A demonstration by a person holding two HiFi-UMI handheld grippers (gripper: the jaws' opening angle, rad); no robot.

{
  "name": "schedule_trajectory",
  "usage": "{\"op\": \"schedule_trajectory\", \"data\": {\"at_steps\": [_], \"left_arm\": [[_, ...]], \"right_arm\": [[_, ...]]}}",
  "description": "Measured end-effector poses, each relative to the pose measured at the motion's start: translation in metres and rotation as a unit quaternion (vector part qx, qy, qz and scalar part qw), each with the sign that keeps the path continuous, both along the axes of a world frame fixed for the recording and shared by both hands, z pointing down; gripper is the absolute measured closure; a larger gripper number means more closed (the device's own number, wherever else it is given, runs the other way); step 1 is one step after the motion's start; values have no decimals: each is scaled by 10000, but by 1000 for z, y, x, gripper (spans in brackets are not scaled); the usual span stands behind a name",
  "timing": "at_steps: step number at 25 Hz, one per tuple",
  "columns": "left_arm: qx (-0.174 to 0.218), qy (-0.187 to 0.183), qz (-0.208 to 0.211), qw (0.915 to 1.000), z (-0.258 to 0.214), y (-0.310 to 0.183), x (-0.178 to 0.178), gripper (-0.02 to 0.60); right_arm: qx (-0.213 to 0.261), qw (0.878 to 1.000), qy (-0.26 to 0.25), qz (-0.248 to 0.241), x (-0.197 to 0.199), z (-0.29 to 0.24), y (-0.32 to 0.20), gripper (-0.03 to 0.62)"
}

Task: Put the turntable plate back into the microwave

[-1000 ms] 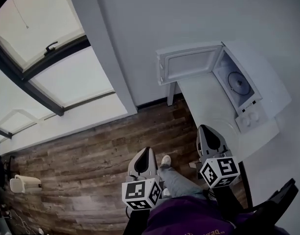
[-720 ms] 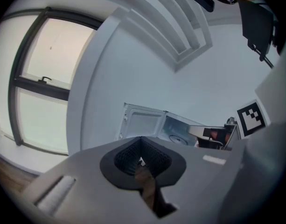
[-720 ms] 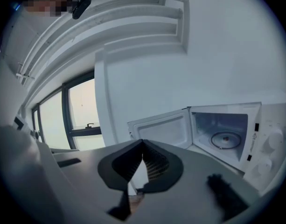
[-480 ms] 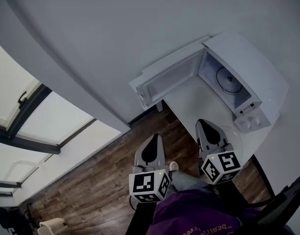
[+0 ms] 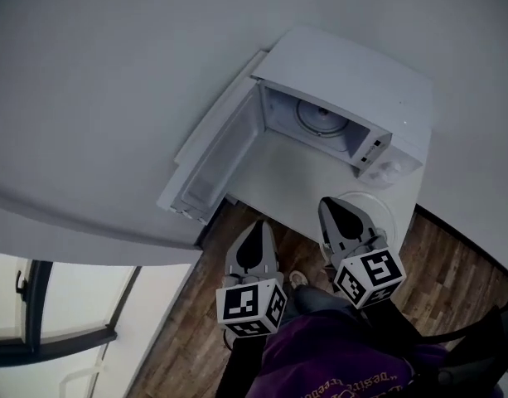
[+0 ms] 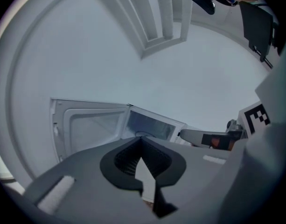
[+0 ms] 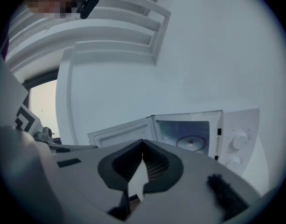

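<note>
The white microwave (image 5: 365, 85) stands on a white table (image 5: 278, 177) with its door (image 5: 216, 152) swung wide to the left. A round ring (image 5: 320, 118) lies on the floor of its cavity. In front of it a pale round plate (image 5: 386, 214) rests on the table, partly hidden under my right gripper (image 5: 330, 201), which is shut and empty. My left gripper (image 5: 254, 226) is shut and empty too, and hangs over the floor at the table's near edge. The right gripper view shows the cavity (image 7: 187, 134) and the knobs (image 7: 238, 141); the left gripper view shows the door (image 6: 87, 125).
Plain grey wall rises behind the microwave. Wood floor (image 5: 452, 264) lies below the table, and a window (image 5: 63, 322) fills the lower left. The person's purple clothing (image 5: 336, 363) and a shoe (image 5: 299, 279) are at the bottom, with a dark frame (image 5: 486, 338) at the lower right.
The head view has swung round, so the microwave has moved from upper right towards the middle, facing me more squarely. Both grippers have come nearer the table and stayed shut.
</note>
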State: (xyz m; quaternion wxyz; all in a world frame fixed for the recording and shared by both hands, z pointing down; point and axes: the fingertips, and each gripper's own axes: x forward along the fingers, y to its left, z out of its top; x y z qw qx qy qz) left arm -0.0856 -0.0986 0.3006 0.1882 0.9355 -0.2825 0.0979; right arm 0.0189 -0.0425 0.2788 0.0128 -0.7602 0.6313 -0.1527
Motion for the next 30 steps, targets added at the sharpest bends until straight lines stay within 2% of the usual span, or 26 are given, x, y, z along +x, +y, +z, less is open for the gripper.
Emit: {"op": "schedule_trajectory", "data": {"at_steps": [2,5,11,16,20,25,30], "left_arm": [[37,-15,502,9987,-2,-1,19,577],[96,-51,1227,9924,-5,-2,42,577],[367,-330,2446,9684,-2,0,75,577],[171,-220,3130,9493,3,15,99,577],[50,-175,3670,9300,7,39,115,577],[12,-373,4359,8992,16,72,124,577],[-131,-646,4676,8815,42,95,126,577]], "right_arm": [[23,9991,-7,431,12,-1,4,586],[5,9943,20,1062,24,-5,11,586],[53,9755,-52,2198,41,-6,34,586],[-21,9555,16,2951,46,-4,61,586],[-45,9359,42,3522,51,-6,89,586],[-151,9094,-30,4157,48,-1,124,586],[-328,8966,-530,4384,39,31,151,585]]}}
